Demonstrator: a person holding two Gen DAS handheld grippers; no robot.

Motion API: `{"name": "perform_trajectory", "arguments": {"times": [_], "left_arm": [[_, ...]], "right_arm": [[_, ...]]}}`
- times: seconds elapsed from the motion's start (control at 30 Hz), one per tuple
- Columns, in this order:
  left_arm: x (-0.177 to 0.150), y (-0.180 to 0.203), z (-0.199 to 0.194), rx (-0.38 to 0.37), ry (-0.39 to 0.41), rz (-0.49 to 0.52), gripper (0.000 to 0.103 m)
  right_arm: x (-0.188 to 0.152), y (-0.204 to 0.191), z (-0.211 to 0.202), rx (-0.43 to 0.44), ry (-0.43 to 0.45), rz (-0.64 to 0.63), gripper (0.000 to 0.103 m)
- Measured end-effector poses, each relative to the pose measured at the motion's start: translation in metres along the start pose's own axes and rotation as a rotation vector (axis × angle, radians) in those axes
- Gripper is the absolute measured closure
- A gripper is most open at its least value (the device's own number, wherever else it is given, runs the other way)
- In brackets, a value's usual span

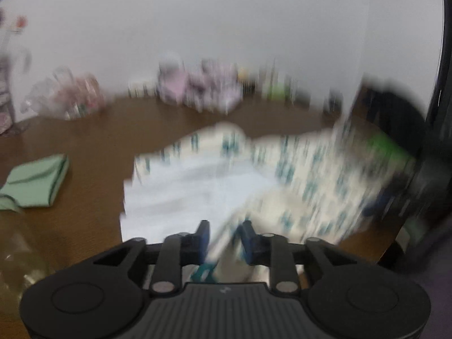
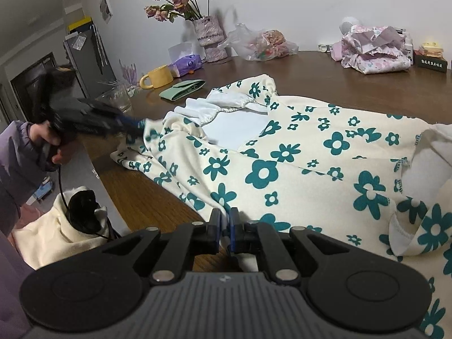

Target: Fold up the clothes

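There, on the brown wooden worktop (image 2: 325,84), lay the cream garment printed with teal flowers (image 2: 296,163), spread across most of the near half, its white lining turned up at the gathered elastic opening toward the middle of the worktop. The right tongs (image 2: 225,220) were closed tight on a fold of that cloth at the near edge, the fabric pinched between the blue pads. The left tongs (image 1: 224,236) stood partly apart in their own blurred view, a strip of the flowered cloth running up between the fingers, though the blur did not let me tell whether the pads pressed on it; from the right wrist view they appeared at the left edge of the worktop, their tips at a bunched corner of the garment, gripped by a hand (image 2: 49,144) in a lilac sleeve. Beyond, toward the far left corner, lay a folded pale green cloth (image 2: 182,89), a yellow mug (image 2: 158,77) and a vase of dried pink roses (image 2: 207,32).
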State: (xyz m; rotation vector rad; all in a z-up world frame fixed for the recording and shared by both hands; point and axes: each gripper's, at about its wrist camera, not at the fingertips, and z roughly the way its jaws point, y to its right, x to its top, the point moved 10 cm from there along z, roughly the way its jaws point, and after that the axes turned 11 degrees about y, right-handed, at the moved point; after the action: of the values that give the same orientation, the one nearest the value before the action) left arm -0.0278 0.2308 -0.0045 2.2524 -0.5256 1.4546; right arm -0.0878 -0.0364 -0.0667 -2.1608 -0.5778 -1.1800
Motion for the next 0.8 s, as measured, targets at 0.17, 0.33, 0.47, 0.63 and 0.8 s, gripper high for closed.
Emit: {"name": "perform_trajectory", "arguments": {"times": [0.17,0.33,0.47,0.63,0.8], "left_arm": [[0.019,0.038,0.007,0.020,0.064,0.038,0.054],[-0.009,0.077,0.047,-0.026,-0.041,0.107,0.054],[-0.034,0.084,0.070,-0.003,-0.118,0.122,0.055],[-0.056,0.075,0.074,0.048,-0.192,0.145,0.055],[-0.043,0.074,0.062,0.070,-0.172,0.096,0.055]], "right_arm": [[0.001,-0.001,0.001,-0.007,0.007,-0.009,0.098],[0.004,-0.003,-0.004,-0.037,0.024,-0.034,0.093],[0.019,0.007,-0.029,-0.080,0.110,-0.047,0.082],[0.023,0.037,-0.048,-0.183,0.169,-0.031,0.082],[0.011,0.059,-0.043,-0.233,0.119,-0.038,0.082]]}}
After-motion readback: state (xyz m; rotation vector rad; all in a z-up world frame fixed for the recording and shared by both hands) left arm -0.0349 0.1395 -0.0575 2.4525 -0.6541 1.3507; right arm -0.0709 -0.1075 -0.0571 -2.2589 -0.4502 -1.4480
